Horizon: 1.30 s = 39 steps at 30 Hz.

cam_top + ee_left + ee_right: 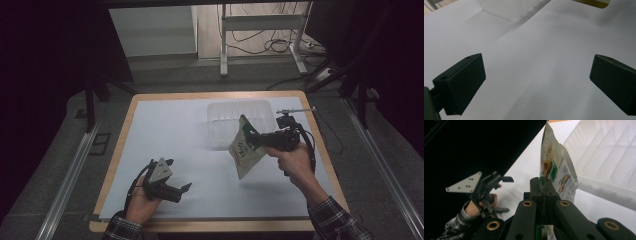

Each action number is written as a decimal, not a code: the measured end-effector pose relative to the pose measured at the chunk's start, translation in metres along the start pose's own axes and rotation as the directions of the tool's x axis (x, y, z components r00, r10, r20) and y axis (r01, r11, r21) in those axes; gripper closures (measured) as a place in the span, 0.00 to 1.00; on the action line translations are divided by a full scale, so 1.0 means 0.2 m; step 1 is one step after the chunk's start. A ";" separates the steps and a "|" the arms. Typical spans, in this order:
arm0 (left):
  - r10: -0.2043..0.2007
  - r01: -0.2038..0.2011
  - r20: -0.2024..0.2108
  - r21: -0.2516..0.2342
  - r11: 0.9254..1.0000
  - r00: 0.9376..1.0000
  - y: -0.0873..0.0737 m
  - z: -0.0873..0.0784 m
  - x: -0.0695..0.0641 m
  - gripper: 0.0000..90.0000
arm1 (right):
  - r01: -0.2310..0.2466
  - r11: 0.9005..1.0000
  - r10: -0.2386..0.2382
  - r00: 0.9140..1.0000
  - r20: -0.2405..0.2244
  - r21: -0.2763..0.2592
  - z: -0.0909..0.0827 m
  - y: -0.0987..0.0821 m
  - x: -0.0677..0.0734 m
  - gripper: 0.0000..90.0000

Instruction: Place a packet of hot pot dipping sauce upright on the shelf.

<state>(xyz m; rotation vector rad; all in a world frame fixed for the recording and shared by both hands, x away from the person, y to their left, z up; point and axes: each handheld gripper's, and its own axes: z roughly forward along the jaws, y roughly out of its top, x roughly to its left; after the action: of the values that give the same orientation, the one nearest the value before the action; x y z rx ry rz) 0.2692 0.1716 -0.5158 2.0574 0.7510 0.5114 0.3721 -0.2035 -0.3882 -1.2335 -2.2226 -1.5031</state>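
Two tongs, left (178,175) spread, right (254,140) pinching one pouch (245,148).

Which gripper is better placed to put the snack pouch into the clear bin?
Probably the right gripper: it is shut on the pouch beside the bin. The left gripper is open, nearer the person.

Dim room: grey floor (165,75), white metal frame (260,25) and loose cables (272,45) beyond the table (120,135).
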 end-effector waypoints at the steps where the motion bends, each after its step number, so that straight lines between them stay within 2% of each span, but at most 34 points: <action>1: -0.001 0.001 0.000 0.000 1.000 1.000 0.00 0.00 0.00 0.00 | -0.001 1.000 0.001 1.000 0.001 -0.004 0.00 0.01 0.00 0.99; 12: -0.004 0.004 0.001 -0.012 1.000 1.000 0.00 -0.01 0.01 0.00 | -0.011 0.999 0.011 1.000 0.001 -0.047 0.05 0.12 0.02 0.99; 20: -0.032 0.032 0.016 -0.034 0.999 0.999 0.00 -0.02 0.02 0.00 | -0.022 0.997 0.021 1.000 -0.008 -0.068 0.12 0.20 0.03 0.99; 39: -0.053 0.054 0.027 -0.049 0.997 0.998 0.00 -0.02 0.02 0.00 | -0.044 0.992 0.047 0.999 0.019 -0.116 0.28 0.36 0.02 0.99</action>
<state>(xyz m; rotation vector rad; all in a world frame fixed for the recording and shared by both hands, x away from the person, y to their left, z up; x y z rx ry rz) 0.2696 0.1775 -0.5130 1.9893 0.7687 0.4684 0.4370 -0.1439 -0.3640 -1.3309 -2.1323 -1.6284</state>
